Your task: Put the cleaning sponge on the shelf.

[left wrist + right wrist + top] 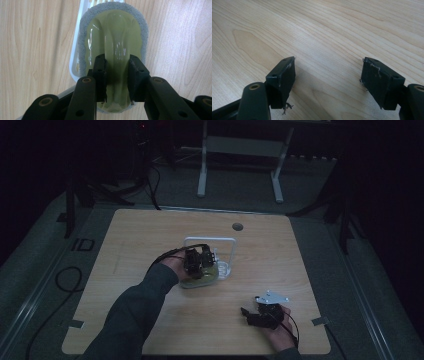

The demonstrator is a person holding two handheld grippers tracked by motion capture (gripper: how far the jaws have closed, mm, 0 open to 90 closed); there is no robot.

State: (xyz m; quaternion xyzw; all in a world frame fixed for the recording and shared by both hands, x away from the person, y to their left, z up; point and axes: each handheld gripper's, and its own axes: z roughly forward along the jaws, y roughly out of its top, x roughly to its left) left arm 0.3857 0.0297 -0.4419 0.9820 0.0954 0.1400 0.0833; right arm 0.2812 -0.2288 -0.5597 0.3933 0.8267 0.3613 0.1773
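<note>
High view: left claw (200, 261) lowered over a green, grey-edged scrubber (206, 274) near the middle of the pale wooden worktop (280, 265), dark sleeve (137, 312) reaching in from the bottom edge. Scrubber resting in a small white tray (223, 268) at the foot of a white wire frame (234, 251) standing upright just behind it. Right claw (256, 314) lying low near the front right part of the worktop, well apart from the scrubber, grey three-cornered plate (272, 297) on top, hand (280, 332) behind it. Left gripper view: two black jaws set against both sides of the scrubber's (113, 45) raised glossy green ridge, pads pressing on it, so gripping the scrubber; grey fuzzy rim running round the green body; white tray (74, 50) edge showing along its left side, bare wood beyond on both sides. Right gripper view: jaws spread wide apart, claw (328, 71) open, bare wood grain of the worktop (327, 32) between and beyond them, frayed threads hanging from the pads.
</note>
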